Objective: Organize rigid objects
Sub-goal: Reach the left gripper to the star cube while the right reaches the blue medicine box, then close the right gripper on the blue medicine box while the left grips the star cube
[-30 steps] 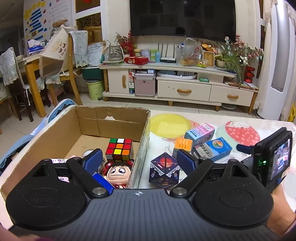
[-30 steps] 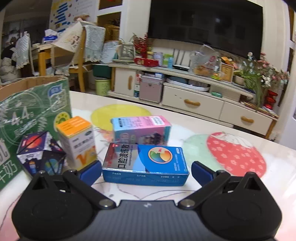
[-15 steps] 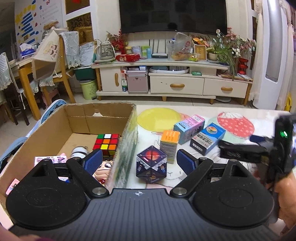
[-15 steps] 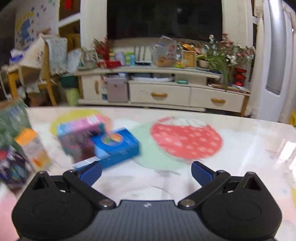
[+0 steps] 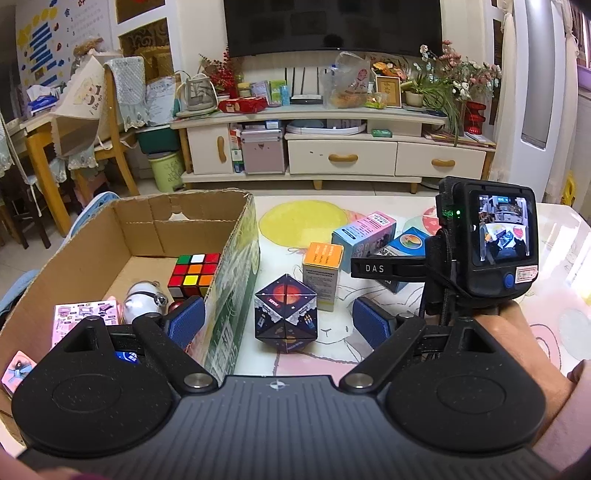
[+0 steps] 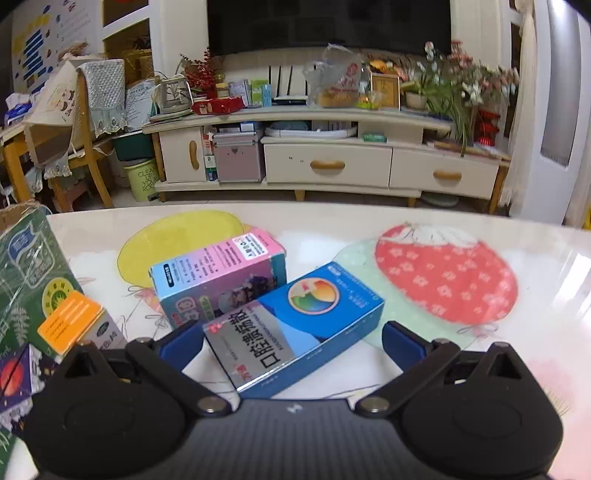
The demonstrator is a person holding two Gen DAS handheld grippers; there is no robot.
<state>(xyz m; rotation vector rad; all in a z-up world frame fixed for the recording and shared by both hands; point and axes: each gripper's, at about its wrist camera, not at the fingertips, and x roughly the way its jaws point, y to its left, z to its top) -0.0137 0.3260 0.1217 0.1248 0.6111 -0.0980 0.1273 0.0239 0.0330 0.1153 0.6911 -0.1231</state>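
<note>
A home living room. A dark television [image 5: 332, 26] hangs above a cream cabinet [image 5: 332, 155] crowded with flowers [image 5: 454, 77]. A wooden dining chair [image 5: 107, 122] stands left.

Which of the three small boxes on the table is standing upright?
The orange-topped box; the pink box and blue box lie flat.

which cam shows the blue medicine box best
The right wrist view: the blue medicine box lies large and whole between the open right gripper fingers. In the left wrist view it is small and mostly hidden behind the right gripper.
</note>
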